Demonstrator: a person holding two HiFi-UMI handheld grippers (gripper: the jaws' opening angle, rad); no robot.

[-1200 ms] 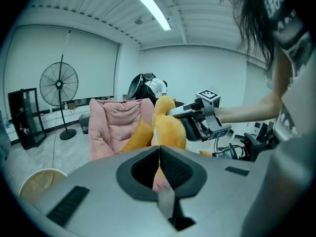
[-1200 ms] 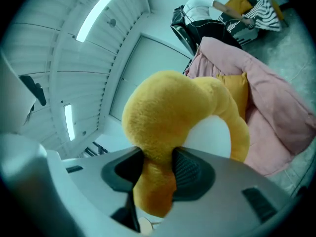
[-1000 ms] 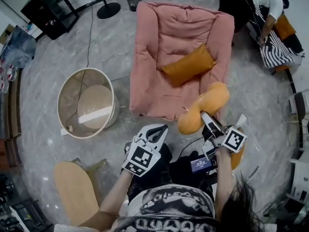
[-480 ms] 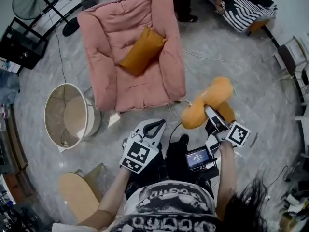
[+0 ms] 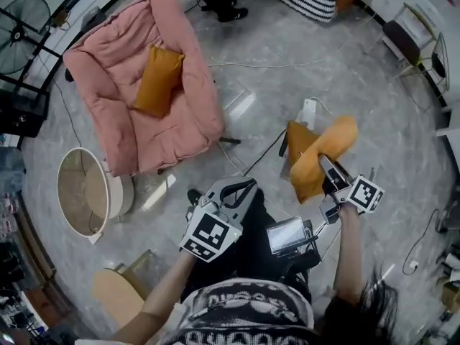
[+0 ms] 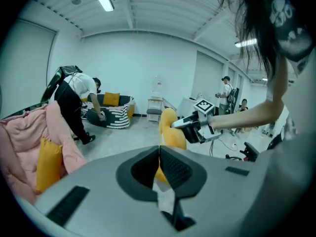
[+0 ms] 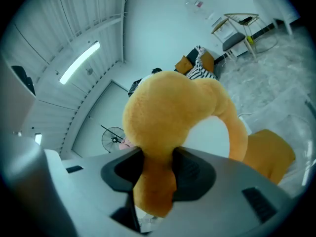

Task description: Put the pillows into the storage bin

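Beside the bin (image 5: 85, 192), a pillow (image 5: 158, 80) was seen on the armchair (image 5: 118, 131); another pillow (image 5: 320, 160) was clamped in the right gripper (image 5: 327, 165); left gripper (image 5: 233, 189) closed.

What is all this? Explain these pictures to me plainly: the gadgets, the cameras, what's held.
No robot here: a person holds a two-jaw gripper in each hand. The top-down picture comes from a camera on their head; the other two ride on the grippers, looking along the jaws. The right gripper is clamped on a floppy orange pillow. The left gripper is shut and empty. On the floor stand a pink armchair with another orange pillow on it, and a round storage bin. A third pillow lies on the floor near the held one.
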